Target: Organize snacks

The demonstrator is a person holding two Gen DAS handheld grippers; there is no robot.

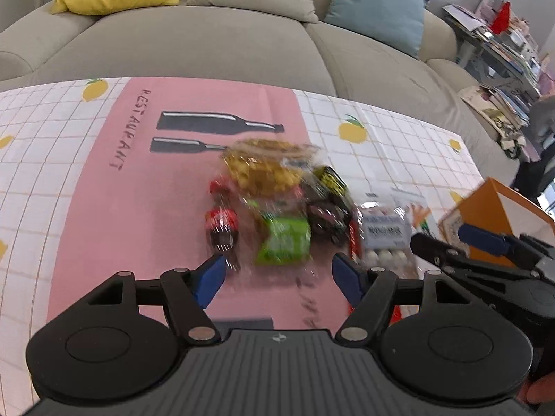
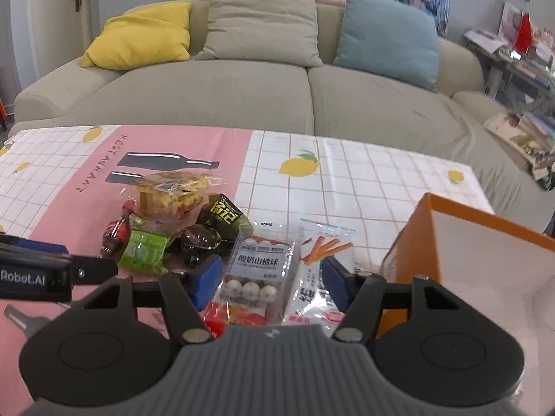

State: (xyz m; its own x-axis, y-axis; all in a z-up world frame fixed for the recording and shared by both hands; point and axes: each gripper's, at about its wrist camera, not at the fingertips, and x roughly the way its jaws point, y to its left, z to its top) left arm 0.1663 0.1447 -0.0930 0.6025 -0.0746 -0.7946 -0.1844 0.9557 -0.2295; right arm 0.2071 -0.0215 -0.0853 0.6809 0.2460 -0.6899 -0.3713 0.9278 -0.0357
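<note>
A heap of snack packets lies on the pink mat (image 1: 121, 225). It holds a yellow puffed-snack bag (image 1: 263, 170), a green packet (image 1: 284, 242), red candies (image 1: 220, 220) and a black packet (image 1: 329, 180). My left gripper (image 1: 277, 270) hovers open just short of the green packet, nothing between its pads. My right gripper (image 2: 270, 272) stands open, its blue pads either side of a clear packet of white balls (image 2: 258, 267) and a white carrot-stick packet (image 2: 315, 267). The green packet (image 2: 145, 251) lies left of it.
An open orange box (image 2: 430, 242) with a white inside stands at the table's right, also the orange box (image 1: 492, 201) behind my right gripper (image 1: 451, 242). A beige sofa (image 2: 242, 97) with cushions runs along the far table edge. Cluttered shelves (image 2: 520, 55) stand at the far right.
</note>
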